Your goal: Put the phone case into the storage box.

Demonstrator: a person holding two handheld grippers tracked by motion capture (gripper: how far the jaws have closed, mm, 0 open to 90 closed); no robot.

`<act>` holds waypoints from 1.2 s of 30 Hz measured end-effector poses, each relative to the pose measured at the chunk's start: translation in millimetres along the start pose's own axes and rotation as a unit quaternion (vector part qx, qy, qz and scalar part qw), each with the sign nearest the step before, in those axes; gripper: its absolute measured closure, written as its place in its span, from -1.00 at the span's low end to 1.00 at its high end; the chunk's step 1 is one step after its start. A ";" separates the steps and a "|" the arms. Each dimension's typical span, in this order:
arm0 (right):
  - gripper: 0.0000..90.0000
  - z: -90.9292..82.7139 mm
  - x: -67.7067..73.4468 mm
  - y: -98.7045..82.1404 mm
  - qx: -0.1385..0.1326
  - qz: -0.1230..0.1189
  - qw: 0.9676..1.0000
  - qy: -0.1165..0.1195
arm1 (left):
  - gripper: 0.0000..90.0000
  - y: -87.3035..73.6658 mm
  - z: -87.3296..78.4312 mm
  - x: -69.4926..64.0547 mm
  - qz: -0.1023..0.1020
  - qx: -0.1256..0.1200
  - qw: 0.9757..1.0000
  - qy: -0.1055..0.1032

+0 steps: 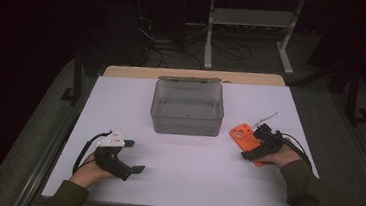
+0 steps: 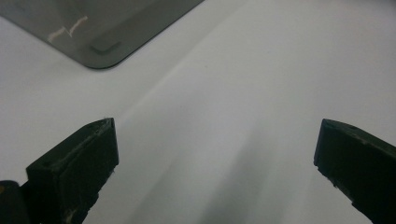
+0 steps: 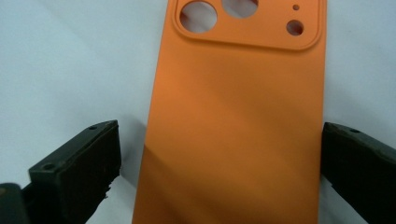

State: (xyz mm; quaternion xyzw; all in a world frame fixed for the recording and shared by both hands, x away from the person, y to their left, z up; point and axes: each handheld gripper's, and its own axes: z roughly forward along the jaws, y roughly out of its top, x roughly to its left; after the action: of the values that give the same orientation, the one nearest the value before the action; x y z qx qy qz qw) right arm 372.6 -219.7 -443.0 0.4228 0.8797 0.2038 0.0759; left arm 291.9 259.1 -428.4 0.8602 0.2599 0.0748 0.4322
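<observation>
High view showed the orange phone case (image 1: 242, 135) lying flat on the white tabletop (image 1: 190, 164), at the right, just right of the clear grey bin (image 1: 186, 107) that stood at the far middle. The right hand-held gripper (image 1: 255, 139) sat over the near end of the case. In the right gripper view its jaws stood wide, one on each side of the case (image 3: 238, 121), with the right jaw at the case's edge and the left one a little apart from it. The left hand-held gripper (image 1: 131, 156) rested near the left front of the tabletop, well apart from the case, its jaws wide over bare tabletop with nothing between them.
</observation>
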 end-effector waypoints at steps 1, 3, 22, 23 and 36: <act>-1.00 0.3 0.8 0.3 0.003 -0.002 1.000 -0.004 | -1.00 0.0 -0.1 0.0 0.000 0.000 1.000 0.000; -1.00 0.8 2.4 0.9 0.008 -0.004 1.000 -0.010 | -1.00 -0.1 -0.2 -0.1 -0.001 0.000 1.000 0.000; -0.79 -3.1 -0.5 1.8 0.008 0.004 1.000 -0.013 | -1.00 0.0 -0.2 0.1 -0.003 -0.001 1.000 0.001; -0.78 -3.6 -0.9 1.7 0.008 0.005 1.000 -0.014 | -1.00 -0.1 -0.2 0.1 -0.003 -0.001 1.000 0.001; -0.69 -4.7 0.1 0.6 0.004 0.002 1.000 -0.016 | -1.00 0.1 -0.7 -0.1 -0.002 -0.001 1.000 0.000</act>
State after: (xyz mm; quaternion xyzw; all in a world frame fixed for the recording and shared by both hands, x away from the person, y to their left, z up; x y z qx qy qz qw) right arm 371.5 -220.7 -438.4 0.4283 0.8783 0.1933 0.0881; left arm 291.6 259.4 -427.9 0.8593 0.2618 0.0744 0.4330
